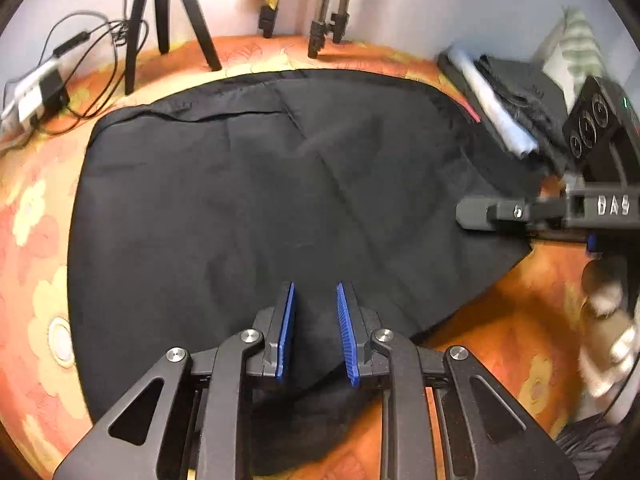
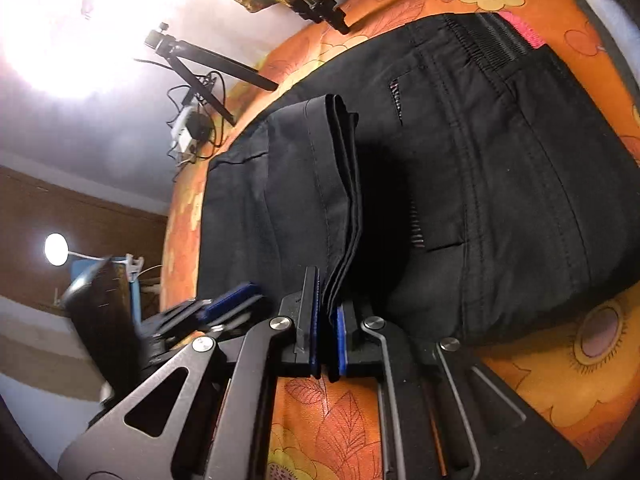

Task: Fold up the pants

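— What's around the pants (image 1: 248,184)?
— Tripods (image 1: 168,12) behind them on the bed (image 1: 500,340). My left tool (image 1: 316,320) stands part open over cloth.
— The right?
— Its own camera shows my right tool (image 2: 326,332) clamped on the folded hem (image 2: 340,208).

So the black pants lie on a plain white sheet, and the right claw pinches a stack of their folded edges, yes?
Not quite: the black fabric pants lie on an orange flower-patterned cover, not plain white, as the right wrist view shows. The right gripper does pinch their stacked folded edges.

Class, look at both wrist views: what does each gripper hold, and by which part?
Right gripper pinches the black pants by the stacked hem edges. Left gripper holds nothing.
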